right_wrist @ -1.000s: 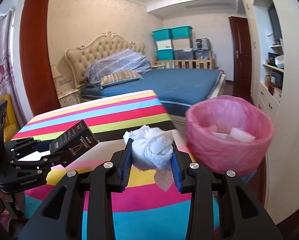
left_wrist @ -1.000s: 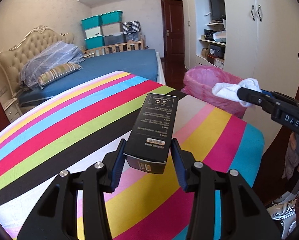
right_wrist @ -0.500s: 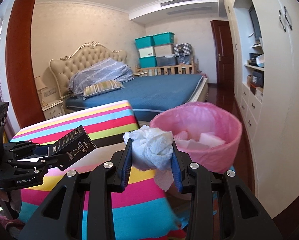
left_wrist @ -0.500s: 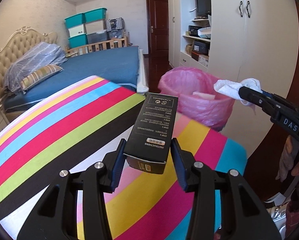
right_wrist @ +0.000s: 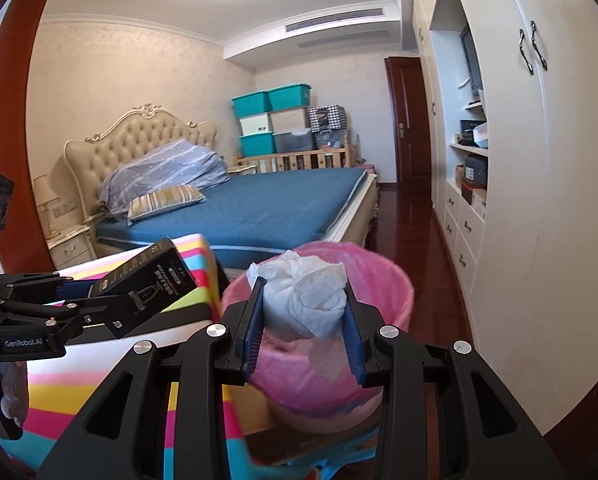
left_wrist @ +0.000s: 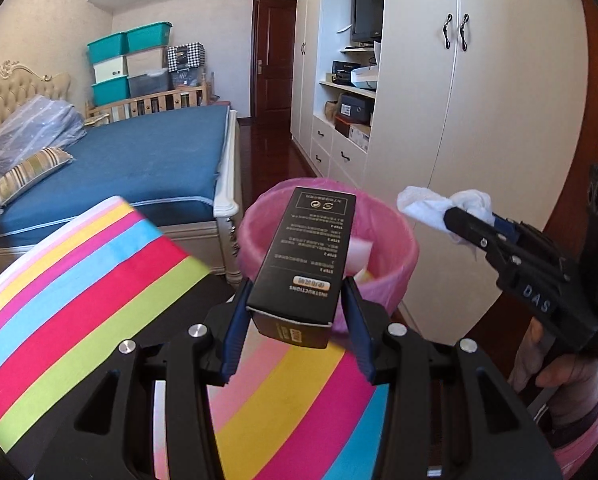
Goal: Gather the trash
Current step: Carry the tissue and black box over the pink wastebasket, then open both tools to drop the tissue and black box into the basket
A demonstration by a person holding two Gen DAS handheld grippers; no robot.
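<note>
L tongs [left_wrist: 295, 320]: clamped on black carton [left_wrist: 305, 256] at its near end; long box sticks out fwd, far end over the bin mouth as seen from L wrist view.
R tongs [right_wrist: 303, 320]: clamped on wadded white tissue [right_wrist: 303, 292]; a loose flap hangs below the pads. Wad sits in line w/ the bin opening in R wrist view.
Bin: pink-lined trash bin [left_wrist: 383, 224] on the floor just past the table edge, between table and white wardrobe [left_wrist: 499, 120]. Already has some pale scraps inside – can't tell what exactly.
Table: striped cloth table [left_wrist: 79, 300]; the bare part in view shows no more trash, but much is hidden behind tongs, so can't say it's all gathered.
Done (judged): both pieces picked up and brought to the bin; some trash already in.
Left (judged): both drops not yet made – carton and tissue both gripped, nothing released. Then check the table for leftovers.
Next needs: each item fully over the rim before letting go; carton is long and tilted, could catch the rim or tip out onto the floor.
Risk: tissue flap may cling to a pad on release.
</note>
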